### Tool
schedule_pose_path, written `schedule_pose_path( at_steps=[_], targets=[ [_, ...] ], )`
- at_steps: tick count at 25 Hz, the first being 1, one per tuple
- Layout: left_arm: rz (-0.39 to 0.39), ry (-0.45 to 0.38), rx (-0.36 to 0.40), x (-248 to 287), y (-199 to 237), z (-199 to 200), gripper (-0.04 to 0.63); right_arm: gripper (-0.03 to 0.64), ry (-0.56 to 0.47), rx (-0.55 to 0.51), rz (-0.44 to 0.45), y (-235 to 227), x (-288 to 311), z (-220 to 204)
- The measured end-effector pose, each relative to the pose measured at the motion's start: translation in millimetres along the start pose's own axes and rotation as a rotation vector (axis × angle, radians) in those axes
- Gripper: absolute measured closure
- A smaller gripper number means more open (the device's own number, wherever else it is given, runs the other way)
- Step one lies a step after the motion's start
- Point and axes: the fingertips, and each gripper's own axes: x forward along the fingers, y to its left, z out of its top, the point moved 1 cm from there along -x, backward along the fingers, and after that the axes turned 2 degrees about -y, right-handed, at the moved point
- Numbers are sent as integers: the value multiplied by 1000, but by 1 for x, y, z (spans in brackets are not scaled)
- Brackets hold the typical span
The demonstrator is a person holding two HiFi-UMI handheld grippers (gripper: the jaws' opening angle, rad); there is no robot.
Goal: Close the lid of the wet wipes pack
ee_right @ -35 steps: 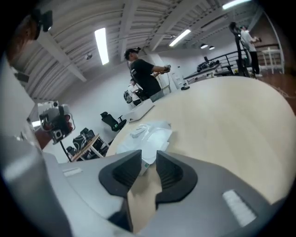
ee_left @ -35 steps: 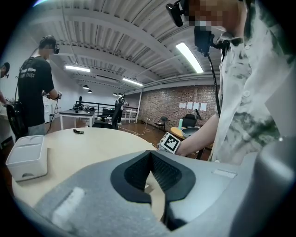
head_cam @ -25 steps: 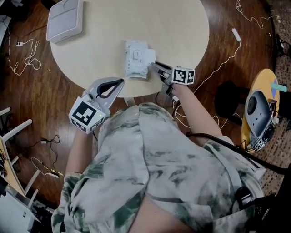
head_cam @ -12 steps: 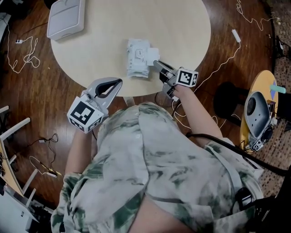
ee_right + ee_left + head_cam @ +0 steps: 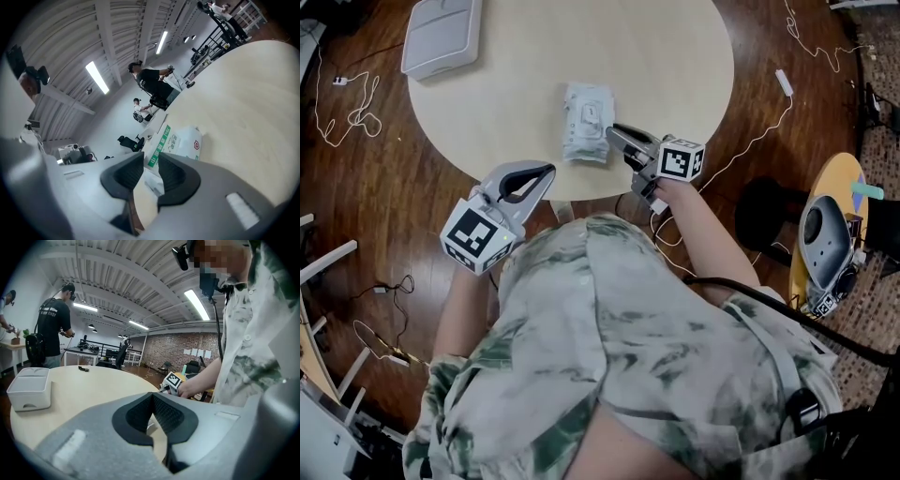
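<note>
- The round bench (image 5: 675, 56) fills the upper part of the head view, with the person at its 6 o'clock edge.
- A white lidded box (image 5: 441, 37) sits at the bench's 10 o'clock rim, well apart from the work.
- The left hand-held gripper (image 5: 546, 171) hangs at the bench's 7 o'clock edge. Its pads are pressed together on nothing, and it is clear of the pack.
- The right hand-held gripper (image 5: 615, 133) sits at the pack's 4 o'clock side with its tips just beside the pack's edge. Its jaws are opening. The pack shows through the narrow gap ahead of the pads, but they pinch nothing.
- The wet wipes pack (image 5: 586, 127) lies flat on the bench, at 6 o'clock from the centre and near the person's edge. Its long axis runs 12 to 6 in the head view, printed face up.
- The lid (image 5: 589, 114) looks folded down flat on the pack's top, so the closing seems largely done. Whether it has snapped fully shut cannot be told, so a firm press may be what is left.
</note>
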Motion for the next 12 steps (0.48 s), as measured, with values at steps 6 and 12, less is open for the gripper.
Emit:
schedule_pose_path(
  at_steps=[6,12],
  targets=[
    [23,-5,-10,-7,1,-5,595,495,43,-29,4,2,10,-2],
    [39,-15,-19,-12,3,-6,595,480,84,-51,3,5,20,-4]
  ],
)
